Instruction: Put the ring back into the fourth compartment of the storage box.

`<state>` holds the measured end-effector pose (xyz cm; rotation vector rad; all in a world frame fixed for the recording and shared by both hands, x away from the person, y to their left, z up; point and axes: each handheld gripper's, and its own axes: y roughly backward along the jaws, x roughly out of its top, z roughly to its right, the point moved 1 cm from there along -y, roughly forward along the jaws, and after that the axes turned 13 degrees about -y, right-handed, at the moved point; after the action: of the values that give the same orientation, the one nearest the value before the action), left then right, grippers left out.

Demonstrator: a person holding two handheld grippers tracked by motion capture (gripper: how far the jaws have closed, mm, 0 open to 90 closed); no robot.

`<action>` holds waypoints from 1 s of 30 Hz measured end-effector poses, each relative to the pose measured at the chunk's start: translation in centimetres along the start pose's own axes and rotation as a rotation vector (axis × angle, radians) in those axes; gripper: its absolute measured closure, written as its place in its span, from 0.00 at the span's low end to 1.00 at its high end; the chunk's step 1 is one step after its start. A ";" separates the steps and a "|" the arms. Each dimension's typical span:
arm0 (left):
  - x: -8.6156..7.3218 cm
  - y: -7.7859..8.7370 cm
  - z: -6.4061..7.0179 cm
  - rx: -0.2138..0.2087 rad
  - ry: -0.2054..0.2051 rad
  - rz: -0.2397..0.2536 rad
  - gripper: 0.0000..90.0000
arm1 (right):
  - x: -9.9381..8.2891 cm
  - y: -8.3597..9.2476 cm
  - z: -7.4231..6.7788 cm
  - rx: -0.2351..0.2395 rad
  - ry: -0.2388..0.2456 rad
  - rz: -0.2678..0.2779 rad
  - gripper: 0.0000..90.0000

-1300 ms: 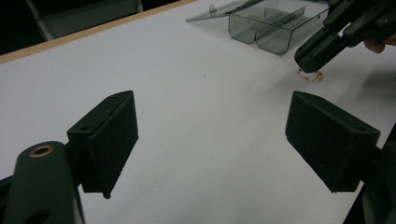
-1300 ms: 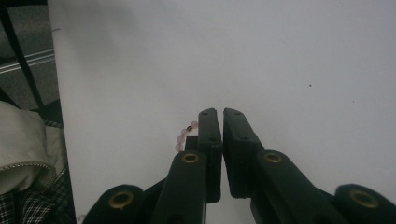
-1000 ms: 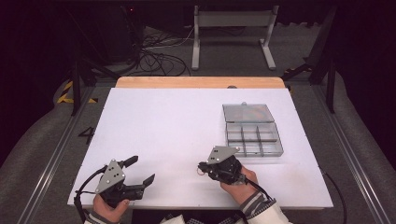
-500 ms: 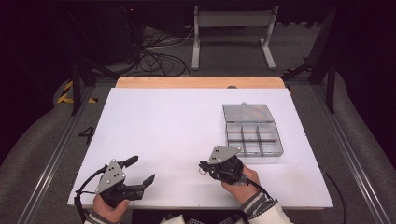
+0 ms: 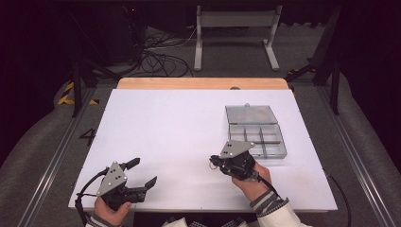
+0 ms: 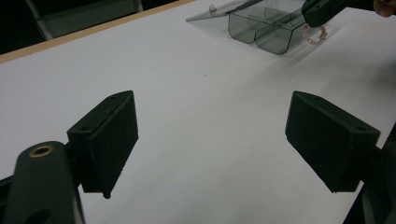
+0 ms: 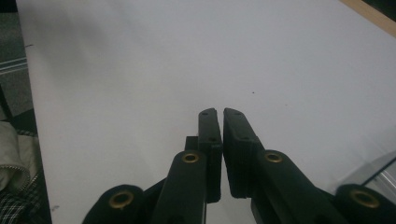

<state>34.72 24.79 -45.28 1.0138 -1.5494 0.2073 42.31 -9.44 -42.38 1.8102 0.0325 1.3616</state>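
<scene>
**Both grippers low over the desk beside the open compartment box**

High view: The white desk (image 5: 189, 137) carries one clear compartment box (image 5: 257, 139) on its right half, lid (image 5: 250, 114) folded open toward the far edge. The right gripper (image 5: 213, 164) sits just beside the box's near left corner, fingers pointing left and pressed together. The left gripper (image 5: 141, 173) sits near the front left edge of the desk, well apart from the box, its fingers spread wide with bare desk between them. A hand (image 5: 109, 212) holds it from below; a white-sleeved hand (image 5: 249, 183) holds the right one.

Left gripper view: Left gripper (image 6: 212, 140) fingers (image 6: 109, 135) released, standing far apart, nothing between them but white surface. At the top right, the box (image 6: 261, 28) with its tilted lid, and the dark tip of the right gripper (image 6: 322, 10) just before it. A small ring of pinkish beads (image 6: 315, 35) hangs or lies right below that tip, beside the box wall; cannot tell whether it is gripped.

Right gripper view: Right gripper (image 7: 220, 114) fingers (image 7: 208, 135) clenched, a thin slit left between the pads, nothing seen in it. A clear edge of the box (image 7: 385, 170) enters at lower right.
</scene>
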 end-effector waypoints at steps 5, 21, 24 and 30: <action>0.0 0.0 0.0 0.000 -0.001 -0.002 0.20 | 0.2 0.7 0.9 -0.022 -0.018 0.005 0.96; 0.0 -0.1 0.0 -0.003 0.008 -0.005 0.20 | 0.2 2.1 3.4 -0.111 -0.071 0.010 0.96; 0.0 -0.1 0.0 -0.004 0.005 -0.008 0.20 | 0.2 2.3 4.0 -0.128 -0.085 0.010 0.96; 0.0 -0.1 0.0 -0.004 0.006 -0.009 0.20 | 0.0 2.5 5.0 -0.153 -0.109 0.009 0.96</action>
<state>34.76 24.74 -45.34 1.0160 -1.5390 0.2009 45.20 -14.00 -41.08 1.7541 -0.1344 1.2354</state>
